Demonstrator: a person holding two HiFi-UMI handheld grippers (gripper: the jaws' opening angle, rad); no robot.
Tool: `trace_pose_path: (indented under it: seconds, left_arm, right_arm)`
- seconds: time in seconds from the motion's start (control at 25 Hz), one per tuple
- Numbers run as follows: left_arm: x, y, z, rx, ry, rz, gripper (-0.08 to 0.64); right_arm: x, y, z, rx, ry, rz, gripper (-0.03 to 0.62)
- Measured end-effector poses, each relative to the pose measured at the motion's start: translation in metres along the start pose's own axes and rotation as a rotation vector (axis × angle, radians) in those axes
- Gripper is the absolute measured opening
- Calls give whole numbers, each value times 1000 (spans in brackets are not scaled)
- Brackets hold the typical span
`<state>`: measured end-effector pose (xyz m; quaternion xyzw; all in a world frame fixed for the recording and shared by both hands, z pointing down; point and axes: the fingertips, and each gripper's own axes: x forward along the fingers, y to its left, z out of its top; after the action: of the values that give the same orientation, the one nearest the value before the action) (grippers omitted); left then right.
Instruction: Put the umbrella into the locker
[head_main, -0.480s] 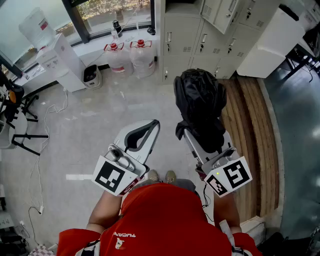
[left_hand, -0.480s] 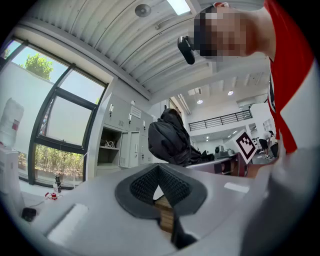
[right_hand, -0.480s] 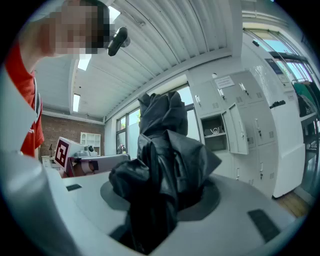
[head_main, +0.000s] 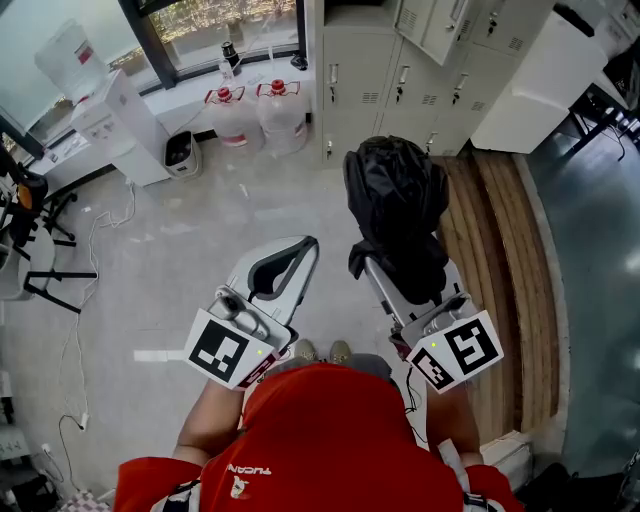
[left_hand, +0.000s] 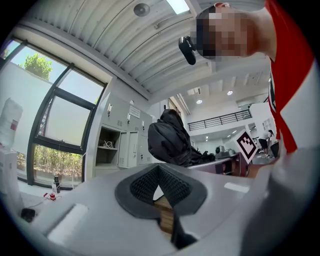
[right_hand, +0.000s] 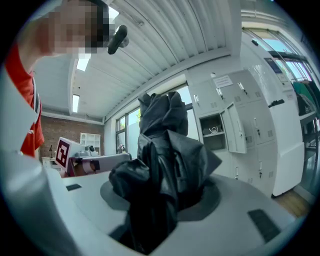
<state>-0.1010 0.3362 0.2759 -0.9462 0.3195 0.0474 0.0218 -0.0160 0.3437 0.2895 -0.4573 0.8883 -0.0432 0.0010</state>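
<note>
A folded black umbrella (head_main: 395, 205) stands out forward from my right gripper (head_main: 405, 275), whose jaws are shut on its lower part. In the right gripper view the umbrella (right_hand: 165, 165) fills the space between the jaws of that gripper (right_hand: 160, 210) and hides the pads. My left gripper (head_main: 300, 255) is held beside it at the left, shut, with its tips meeting and nothing between them; the left gripper view shows its own jaws (left_hand: 159, 170) touching at the tip. The grey lockers (head_main: 400, 60) stand ahead, one compartment (right_hand: 214, 131) open with its door swung aside.
Two large water bottles (head_main: 255, 115) and a white water dispenser (head_main: 110, 110) stand at the window on the left. A wooden strip (head_main: 510, 260) runs along the floor on the right, beside a white cabinet (head_main: 540, 80). Cables (head_main: 85, 300) lie on the floor far left.
</note>
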Motion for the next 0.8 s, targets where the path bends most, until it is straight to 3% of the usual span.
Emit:
trace_pose_path:
  seconds: [0.28, 0.8]
  left_arm:
    - [18, -9, 3, 8, -31, -1, 5]
    - [70, -14, -3, 70, -7, 45, 5]
  right_arm:
    - [-11, -23, -3, 3, 18, -16, 209]
    - [-19, -80, -2, -1, 42, -9, 209]
